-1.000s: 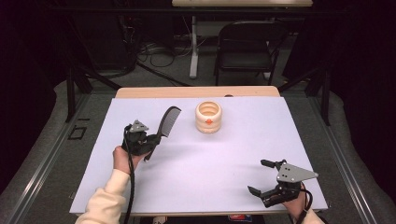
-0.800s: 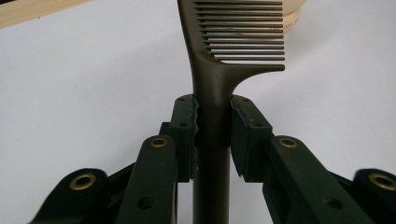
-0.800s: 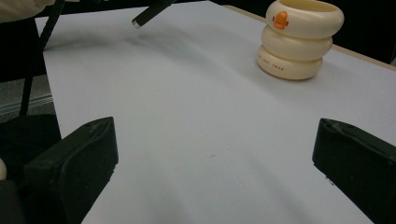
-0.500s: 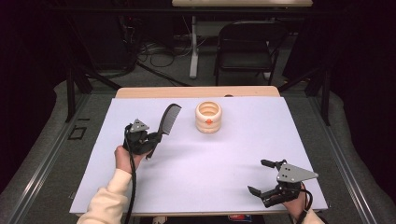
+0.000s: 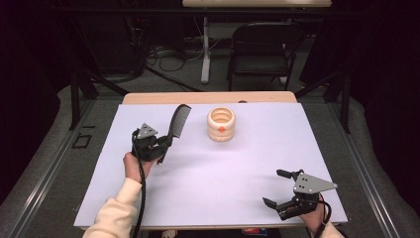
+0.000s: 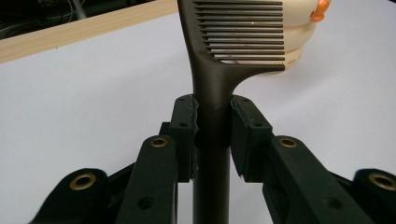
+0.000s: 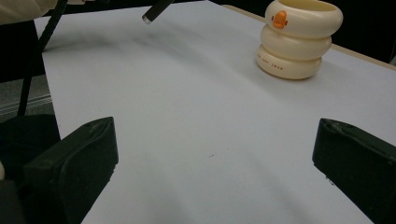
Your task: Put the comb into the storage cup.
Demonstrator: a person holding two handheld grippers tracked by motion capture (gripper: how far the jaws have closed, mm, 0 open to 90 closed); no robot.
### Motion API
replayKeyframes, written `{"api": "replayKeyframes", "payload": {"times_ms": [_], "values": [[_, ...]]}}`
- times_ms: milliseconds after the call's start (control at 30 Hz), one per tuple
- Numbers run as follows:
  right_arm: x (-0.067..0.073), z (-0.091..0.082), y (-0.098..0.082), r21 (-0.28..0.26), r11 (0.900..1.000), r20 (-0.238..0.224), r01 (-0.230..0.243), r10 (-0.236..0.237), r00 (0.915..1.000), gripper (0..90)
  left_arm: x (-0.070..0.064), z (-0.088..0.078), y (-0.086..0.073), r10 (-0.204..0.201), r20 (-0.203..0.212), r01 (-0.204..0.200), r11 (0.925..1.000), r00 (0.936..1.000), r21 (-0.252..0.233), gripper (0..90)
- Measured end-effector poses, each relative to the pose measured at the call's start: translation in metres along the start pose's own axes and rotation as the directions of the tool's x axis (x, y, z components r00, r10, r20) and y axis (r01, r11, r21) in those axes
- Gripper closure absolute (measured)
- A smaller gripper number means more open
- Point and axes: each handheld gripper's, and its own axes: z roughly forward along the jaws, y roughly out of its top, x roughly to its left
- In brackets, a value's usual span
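A dark comb (image 5: 179, 120) is raised above the white table sheet (image 5: 198, 168), its handle clamped in my left gripper (image 5: 166, 145). In the left gripper view both pads press on the comb's handle (image 6: 211, 121), the teeth pointing right, in front of the cream cup (image 6: 299, 42). That cream ringed cup (image 5: 221, 124) with an orange duck mark stands upright at the middle back of the sheet. My right gripper (image 5: 278, 187) rests low at the sheet's front right, jaws wide apart, nothing between them. In the right gripper view the cup (image 7: 299, 39) stands far ahead on the right.
A bare wooden strip of the table (image 5: 208, 97) runs behind the sheet. A black folding chair (image 5: 262, 49) and cables on the floor (image 5: 163, 54) lie beyond the table. The left gripper's black cable (image 5: 142, 198) trails down along the sleeve.
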Motion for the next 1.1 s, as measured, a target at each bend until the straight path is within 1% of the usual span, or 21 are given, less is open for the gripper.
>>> {"api": "replayKeyframes", "payload": {"times_ms": [167,367,467,800,833,933,1000,1100], "values": [[0.000,0.000,0.000,0.000,1.000,-0.001,-0.003,0.003,1.0000,0.0,0.000,0.002,0.001,0.007,-0.009,-0.007,0.9998,0.9999,-0.016,72.5],[0.000,0.000,0.000,0.000,1.000,-0.001,-0.004,0.004,1.0000,0.0,0.001,0.005,0.003,-0.003,-0.006,0.003,0.9992,1.0000,-0.039,72.5],[0.000,0.000,0.000,0.000,1.000,-0.001,-0.002,0.002,1.0000,0.0,0.001,0.006,0.004,-0.001,-0.011,0.001,0.9988,0.9999,-0.049,72.5],[0.000,0.000,0.000,0.003,1.000,0.001,-0.002,0.002,1.0000,0.0,0.001,0.013,0.009,-0.004,-0.003,0.004,0.9981,1.0000,-0.061,72.5],[0.000,0.000,0.000,0.002,1.000,0.000,-0.003,0.003,1.0000,0.0,0.001,0.013,0.010,0.001,-0.003,-0.001,0.9980,1.0000,-0.063,72.5],[0.000,0.001,0.000,0.011,1.000,0.000,-0.008,0.008,1.0000,0.0,0.002,0.014,0.011,0.001,0.002,-0.001,0.9967,1.0000,-0.081,72.5],[0.000,0.001,0.000,0.010,1.000,0.001,-0.004,0.004,1.0000,0.0,0.002,0.014,0.012,-0.003,0.005,0.004,0.9964,1.0000,-0.084,72.5],[0.001,0.001,0.000,0.010,1.000,0.000,-0.005,0.005,1.0000,0.0,0.003,0.015,0.013,0.001,0.003,0.000,0.9963,1.0000,-0.086,72.5]]}}
